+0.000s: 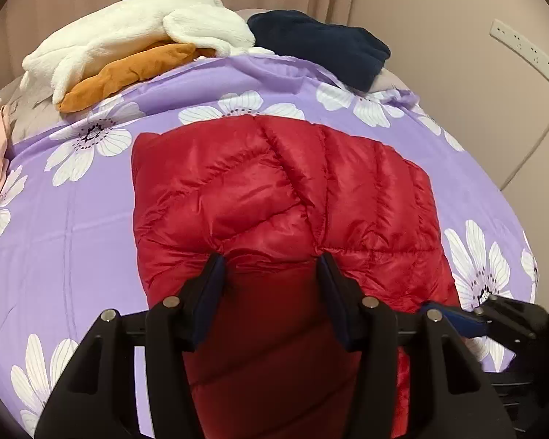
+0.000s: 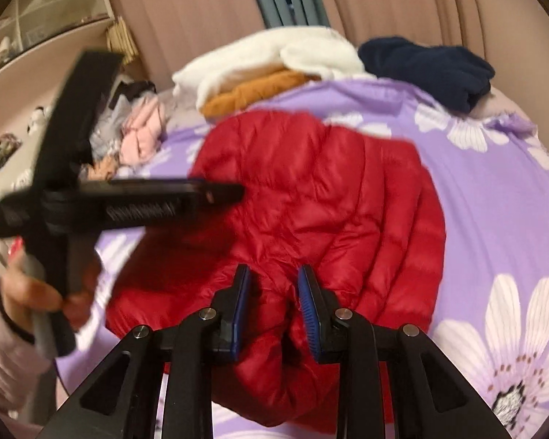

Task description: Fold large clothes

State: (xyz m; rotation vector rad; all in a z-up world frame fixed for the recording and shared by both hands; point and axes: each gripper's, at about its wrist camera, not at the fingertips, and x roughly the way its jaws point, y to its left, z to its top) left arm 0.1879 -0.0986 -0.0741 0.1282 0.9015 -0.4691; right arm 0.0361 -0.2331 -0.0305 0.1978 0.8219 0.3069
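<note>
A red puffer jacket [image 1: 274, 190] lies folded on the purple flowered bedspread [image 1: 73, 226]. My left gripper [image 1: 271, 256] is open, its two fingers pressed onto the jacket's near part, fabric bulging between them. In the right wrist view the jacket [image 2: 311, 190] fills the middle. My right gripper [image 2: 274, 274] has its jaws partly closed around a bunched fold of the jacket's near edge. The left gripper [image 2: 238, 192] shows there from the side, blurred, its tip over the jacket's left part. The right gripper's tip shows in the left wrist view [image 1: 454, 320].
At the bed's far end lie a white fleece [image 1: 139, 33], an orange garment [image 1: 128, 73] and a navy fleece [image 1: 322, 47]. Pink clothes [image 2: 142, 135] lie far left. A wall [image 1: 457, 55] with a socket strip [image 1: 527, 55] stands on the right.
</note>
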